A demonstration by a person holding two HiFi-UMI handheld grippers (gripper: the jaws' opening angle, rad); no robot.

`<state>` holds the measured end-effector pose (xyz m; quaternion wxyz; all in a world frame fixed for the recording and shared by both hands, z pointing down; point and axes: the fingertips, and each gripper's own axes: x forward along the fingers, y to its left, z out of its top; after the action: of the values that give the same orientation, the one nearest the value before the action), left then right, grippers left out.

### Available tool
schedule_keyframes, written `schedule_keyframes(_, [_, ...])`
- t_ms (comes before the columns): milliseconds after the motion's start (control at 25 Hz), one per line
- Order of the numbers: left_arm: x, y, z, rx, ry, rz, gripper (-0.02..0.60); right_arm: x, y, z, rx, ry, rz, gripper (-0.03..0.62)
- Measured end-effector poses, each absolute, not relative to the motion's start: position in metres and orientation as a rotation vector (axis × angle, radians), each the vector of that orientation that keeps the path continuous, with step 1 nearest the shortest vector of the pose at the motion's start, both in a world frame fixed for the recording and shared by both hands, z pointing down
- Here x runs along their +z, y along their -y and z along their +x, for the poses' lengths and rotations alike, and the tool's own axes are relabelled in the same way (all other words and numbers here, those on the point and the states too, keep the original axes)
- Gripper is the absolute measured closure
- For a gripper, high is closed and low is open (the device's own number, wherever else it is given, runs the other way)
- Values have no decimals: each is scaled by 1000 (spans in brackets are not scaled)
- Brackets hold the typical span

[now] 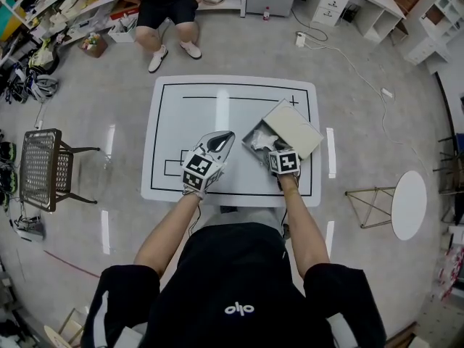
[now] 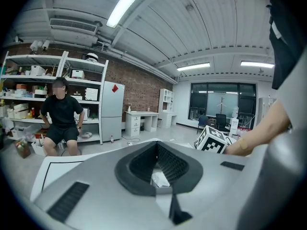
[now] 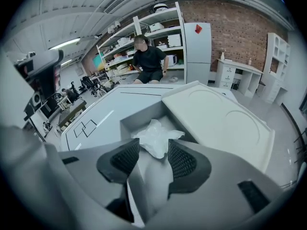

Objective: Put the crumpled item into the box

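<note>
The crumpled white item (image 3: 154, 137) lies inside the open grey box (image 3: 140, 119). The box's pale lid (image 3: 216, 116) is flipped back to the right. My right gripper (image 3: 153, 146) is open just above the box, one pad on each side of the item and neither pressing on it. From the head view, the box (image 1: 254, 133) sits at the middle right of the white table (image 1: 188, 114), with the right gripper (image 1: 272, 151) at its near edge. My left gripper (image 1: 221, 141) hovers left of the box, jaws together and nothing between them.
A person (image 1: 168, 13) sits on the floor beyond the table's far edge. A wire stool (image 1: 43, 169) stands to the left and a round white stand (image 1: 409, 203) to the right. A cable (image 1: 348, 60) runs across the floor at the back right.
</note>
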<state>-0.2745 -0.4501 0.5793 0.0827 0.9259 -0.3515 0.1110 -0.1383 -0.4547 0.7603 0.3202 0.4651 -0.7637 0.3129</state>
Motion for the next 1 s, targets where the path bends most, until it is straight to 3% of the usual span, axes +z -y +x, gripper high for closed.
schedule_keyframes(640, [555,451,-259,270,1037,2814,575,636,447,-126,572,2228,1388,425])
schedule_keyframes(1000, [539,452,-241,240,1010,2850,575,563,440,-126,398,2356,1474,552])
